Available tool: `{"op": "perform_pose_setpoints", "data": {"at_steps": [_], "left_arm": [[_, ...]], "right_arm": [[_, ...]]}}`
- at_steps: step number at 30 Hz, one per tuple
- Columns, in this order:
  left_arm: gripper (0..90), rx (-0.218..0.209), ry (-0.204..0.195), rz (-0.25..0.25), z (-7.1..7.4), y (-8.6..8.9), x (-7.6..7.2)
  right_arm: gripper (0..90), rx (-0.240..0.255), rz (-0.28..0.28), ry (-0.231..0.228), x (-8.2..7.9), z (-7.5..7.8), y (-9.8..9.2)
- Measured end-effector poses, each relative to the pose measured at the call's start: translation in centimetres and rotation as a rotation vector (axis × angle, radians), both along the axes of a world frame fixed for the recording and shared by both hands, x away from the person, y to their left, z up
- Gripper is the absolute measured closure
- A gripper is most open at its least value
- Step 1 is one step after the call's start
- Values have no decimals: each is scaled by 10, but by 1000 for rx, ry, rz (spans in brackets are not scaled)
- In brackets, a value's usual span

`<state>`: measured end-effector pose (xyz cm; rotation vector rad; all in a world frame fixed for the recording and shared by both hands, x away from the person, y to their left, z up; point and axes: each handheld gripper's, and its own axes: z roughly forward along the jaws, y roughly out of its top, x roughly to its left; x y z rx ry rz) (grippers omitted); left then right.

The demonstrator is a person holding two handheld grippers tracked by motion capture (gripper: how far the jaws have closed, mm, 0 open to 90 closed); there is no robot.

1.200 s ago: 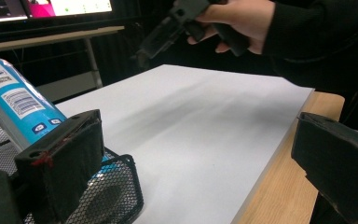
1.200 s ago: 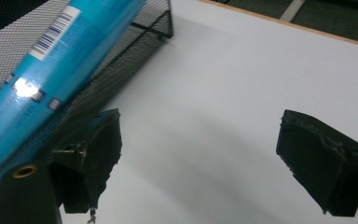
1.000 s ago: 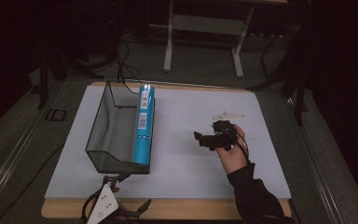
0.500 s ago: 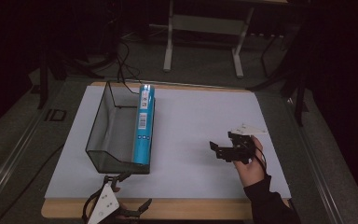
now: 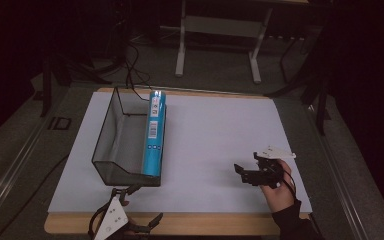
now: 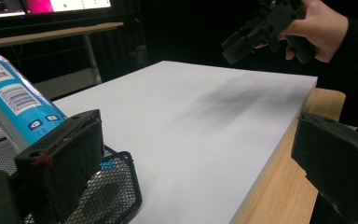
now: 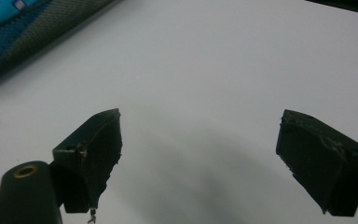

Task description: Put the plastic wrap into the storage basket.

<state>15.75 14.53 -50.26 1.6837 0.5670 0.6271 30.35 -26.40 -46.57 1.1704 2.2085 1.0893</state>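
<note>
A blue can (image 5: 154, 135) lies on its side along the right wall of a mesh basket (image 5: 111, 134) at the left of the white mat (image 5: 215, 140), its cap end toward the far edge. The right gripper (image 5: 244, 172) hangs above bare mat near the right front corner, well apart from the basket, jaws spread wide and empty. The left gripper (image 5: 139, 204) sits at the front edge of the table, just short of the basket's near corner, jaws also spread with nothing between them; its own view shows the can (image 6: 16, 105) just beyond one jaw. The placing looks done, with the can inside and both tools free of it. Any next move would call for clearing the left gripper without nudging the basket.
</note>
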Motion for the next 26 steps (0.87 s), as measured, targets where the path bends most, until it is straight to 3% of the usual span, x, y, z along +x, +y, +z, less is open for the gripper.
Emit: {"op": "perform_pose_setpoints", "data": {"at_steps": [10,18,26], "left_arm": [[30,1,-2,1,0,0,0],[30,2,-5,-2,1,0,0],[30,3,-6,-2,1,0,0]], "right_arm": [[141,-8,-22,-14,-19,-9,-21],[141,-10,-55,-4,-16,-18,-33],[141,-31,-42,-12,-16,-19,-30]]}}
